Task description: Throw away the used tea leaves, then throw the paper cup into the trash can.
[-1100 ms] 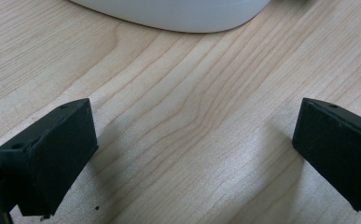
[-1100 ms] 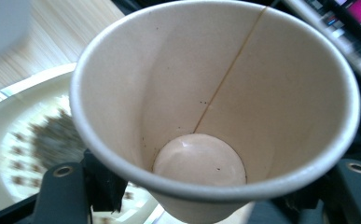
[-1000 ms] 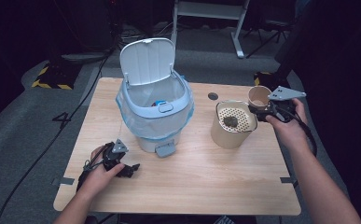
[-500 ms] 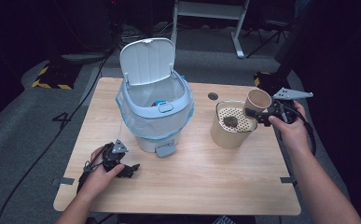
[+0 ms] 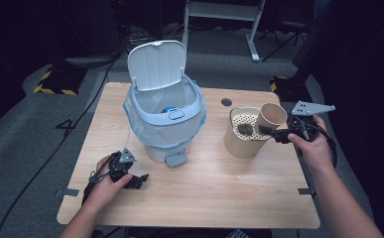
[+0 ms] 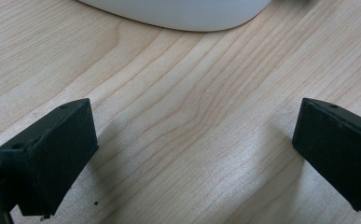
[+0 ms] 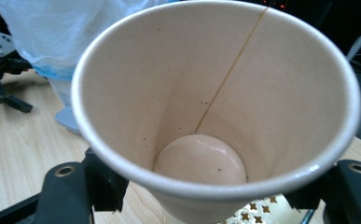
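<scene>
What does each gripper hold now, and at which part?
The right gripper holds the paper cup by its lower side wall, tilted over the beige container. The left gripper holds nothing; its jaws stand open.

Table lit from above, surroundings dark; close views soft.

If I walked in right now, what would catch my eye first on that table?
Probably the pale blue pedal bin mid-table, its lid up and a plastic liner inside. To its right, the right gripper holds a tilted paper cup over a beige strainer container with dark dregs in it.
</scene>
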A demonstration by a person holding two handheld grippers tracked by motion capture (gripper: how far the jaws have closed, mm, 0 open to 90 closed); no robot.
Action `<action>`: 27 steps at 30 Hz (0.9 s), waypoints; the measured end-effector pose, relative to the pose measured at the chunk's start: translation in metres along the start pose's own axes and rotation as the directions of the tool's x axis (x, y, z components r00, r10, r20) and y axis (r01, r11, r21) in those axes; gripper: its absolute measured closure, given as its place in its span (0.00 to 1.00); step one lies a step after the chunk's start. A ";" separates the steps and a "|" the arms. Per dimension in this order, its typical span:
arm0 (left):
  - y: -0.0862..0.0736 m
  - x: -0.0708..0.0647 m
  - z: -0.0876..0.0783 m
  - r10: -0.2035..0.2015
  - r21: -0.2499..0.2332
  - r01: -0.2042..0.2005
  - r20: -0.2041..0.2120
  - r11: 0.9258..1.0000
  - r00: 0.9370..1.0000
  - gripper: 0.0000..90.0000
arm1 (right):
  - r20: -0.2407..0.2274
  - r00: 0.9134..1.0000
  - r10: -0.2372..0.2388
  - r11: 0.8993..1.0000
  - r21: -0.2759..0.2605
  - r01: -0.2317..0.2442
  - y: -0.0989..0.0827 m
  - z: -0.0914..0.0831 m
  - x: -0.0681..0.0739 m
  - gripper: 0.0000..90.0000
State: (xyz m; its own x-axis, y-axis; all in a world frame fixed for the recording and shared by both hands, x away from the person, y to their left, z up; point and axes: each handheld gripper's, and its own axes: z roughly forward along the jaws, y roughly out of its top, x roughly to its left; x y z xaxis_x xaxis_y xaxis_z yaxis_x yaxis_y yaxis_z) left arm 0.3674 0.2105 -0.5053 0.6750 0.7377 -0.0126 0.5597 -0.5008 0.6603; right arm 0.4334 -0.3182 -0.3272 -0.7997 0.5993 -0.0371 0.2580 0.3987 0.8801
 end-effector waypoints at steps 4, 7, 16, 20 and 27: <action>0.000 0.000 0.000 -0.004 0.000 0.004 0.003 1.000 1.000 0.00 | -0.010 1.000 -0.007 1.000 0.001 0.007 0.004 0.001 0.000 0.34; 0.000 0.000 0.000 -0.006 0.000 0.006 0.000 1.000 1.000 0.00 | -0.018 1.000 -0.010 1.000 -0.006 0.010 0.010 0.003 0.001 0.34; 0.000 -0.001 0.000 -0.011 -0.001 0.011 -0.003 1.000 1.000 0.00 | -0.048 0.997 -0.064 0.998 0.002 0.064 0.037 0.014 0.004 0.34; 0.000 -0.001 0.000 -0.010 -0.001 0.010 -0.002 1.000 1.000 0.00 | -0.064 0.996 -0.065 0.998 -0.009 0.065 0.051 0.019 0.002 0.34; 0.000 0.000 0.000 -0.002 0.000 0.002 0.001 1.000 1.000 0.00 | -0.091 0.991 -0.094 0.995 -0.018 0.093 0.077 0.029 0.003 0.34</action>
State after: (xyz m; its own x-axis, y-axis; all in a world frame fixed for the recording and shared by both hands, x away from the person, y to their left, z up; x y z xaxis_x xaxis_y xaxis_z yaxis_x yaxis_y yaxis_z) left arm 0.3672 0.2104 -0.5054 0.6742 0.7384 -0.0145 0.5613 -0.4994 0.6600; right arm 0.4665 -0.2654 -0.2728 -0.8667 0.4930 -0.0766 0.1726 0.4403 0.8811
